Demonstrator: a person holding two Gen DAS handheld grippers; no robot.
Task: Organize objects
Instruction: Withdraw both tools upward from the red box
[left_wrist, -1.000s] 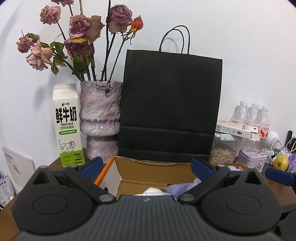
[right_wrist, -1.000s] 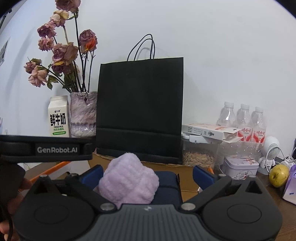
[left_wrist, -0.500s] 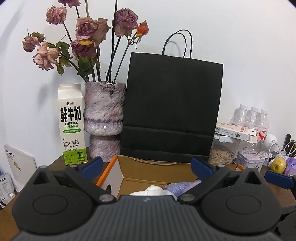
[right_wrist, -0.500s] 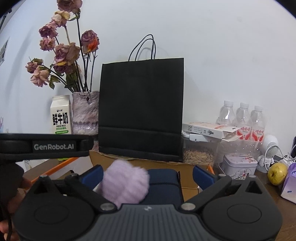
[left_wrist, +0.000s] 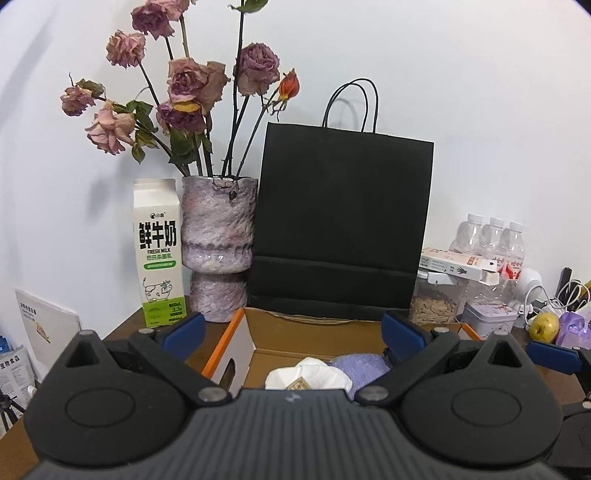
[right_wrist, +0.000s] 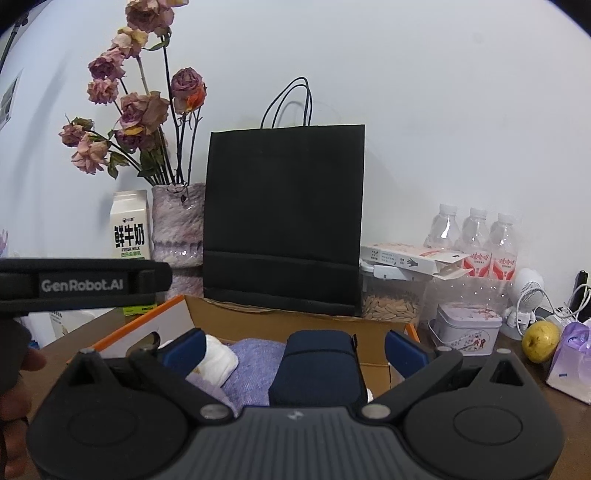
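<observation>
**A:** Where do things stand with the open brown cardboard box with the orange edge (right_wrist: 280, 325)?

**B:** It sits in front of the tall black paper carrier bag (right_wrist: 284, 218). Inside lie a fluffy lilac towel bundle (right_wrist: 255, 365), a small rolled white cloth (right_wrist: 218, 360) and a dark navy folded block (right_wrist: 317, 365). The right gripper (right_wrist: 293, 350) hangs over them with its blue fingers spread wide and nothing between them.

**A:** And the other one?

**B:** The left gripper (left_wrist: 291, 332) is also spread apart and empty, hovering at the box's near-left side.

**A:** So what makes this step go well?

**B:** I'd judge the lilac bundle is loosely dropped in. Lift the right gripper straight up so a finger doesn't snag the soft pile and drag it out. Keep clear of the box wall, which looks light enough to slide. If anything needs tidying, nudge the bundle flat beside the navy block rather than squeezing it.
</observation>
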